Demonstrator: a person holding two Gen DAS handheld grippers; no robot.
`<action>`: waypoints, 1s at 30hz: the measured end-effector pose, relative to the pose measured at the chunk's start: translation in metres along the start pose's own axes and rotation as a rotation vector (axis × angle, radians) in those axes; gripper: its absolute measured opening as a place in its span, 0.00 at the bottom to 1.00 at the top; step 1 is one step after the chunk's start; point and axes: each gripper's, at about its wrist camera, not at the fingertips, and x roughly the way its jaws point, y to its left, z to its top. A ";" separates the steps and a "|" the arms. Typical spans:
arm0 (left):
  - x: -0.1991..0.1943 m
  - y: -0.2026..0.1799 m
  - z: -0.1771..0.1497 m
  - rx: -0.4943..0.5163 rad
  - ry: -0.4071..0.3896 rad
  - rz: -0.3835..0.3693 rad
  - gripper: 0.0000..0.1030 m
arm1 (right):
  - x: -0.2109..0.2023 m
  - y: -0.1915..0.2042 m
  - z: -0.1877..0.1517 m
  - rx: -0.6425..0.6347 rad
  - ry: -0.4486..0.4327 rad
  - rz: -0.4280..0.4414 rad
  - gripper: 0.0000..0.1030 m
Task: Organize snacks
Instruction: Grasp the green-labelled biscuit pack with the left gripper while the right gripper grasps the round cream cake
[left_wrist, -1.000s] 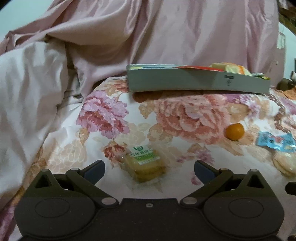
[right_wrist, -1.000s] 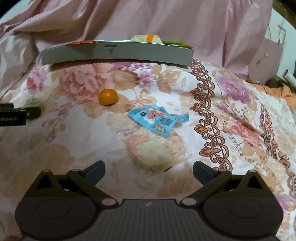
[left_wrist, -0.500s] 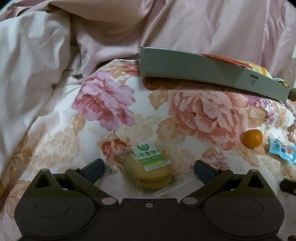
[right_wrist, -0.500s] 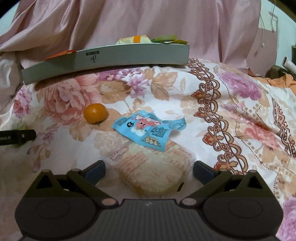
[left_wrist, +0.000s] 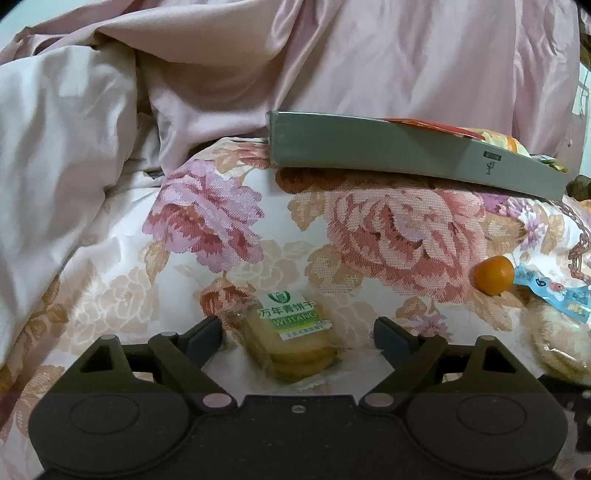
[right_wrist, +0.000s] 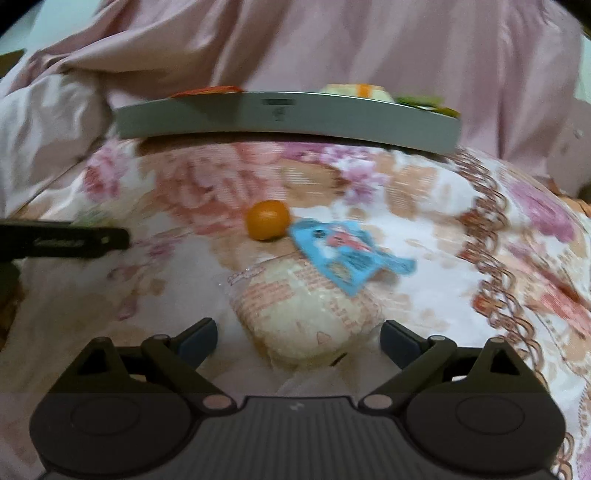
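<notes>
The left gripper (left_wrist: 297, 338) is hanging low over the flowered quilt (left_wrist: 388, 229) with its jaws spread wide, released and gripping nothing. Between its two dark fingers (left_wrist: 205, 334) is lying a clear-wrapped pack of yellow biscuits with a green and white label (left_wrist: 291, 338); the fingers are standing off from the wrapper on both sides, not touching it.

The right gripper (right_wrist: 298, 341) is likewise standing wide open and empty-handed. A round pale cake in a clear printed wrapper (right_wrist: 306, 314) is sitting between its fingers (right_wrist: 195, 338), with a gap showing on each side. This view is somewhat blurred, so whether the wrapper's loose edge is brushing a finger cannot be told.

A flat blue snack packet (right_wrist: 345, 254) is resting partly on the far edge of the cake's wrapper, and a small round orange fruit (right_wrist: 267, 219) is lying just beside the packet. Farther back on the quilt, a shallow grey box (right_wrist: 288, 120) is holding several snack packs, against pink bedding (left_wrist: 369, 55).
</notes>
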 end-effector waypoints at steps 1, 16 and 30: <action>0.000 0.000 0.000 0.003 -0.003 -0.002 0.85 | 0.000 0.003 0.000 -0.014 -0.001 0.010 0.95; 0.001 -0.004 0.000 0.037 -0.002 -0.045 0.83 | 0.006 0.003 0.004 0.020 -0.012 0.015 0.99; 0.000 -0.003 -0.002 0.026 -0.009 -0.097 0.51 | 0.015 0.006 0.010 0.035 -0.044 0.026 0.87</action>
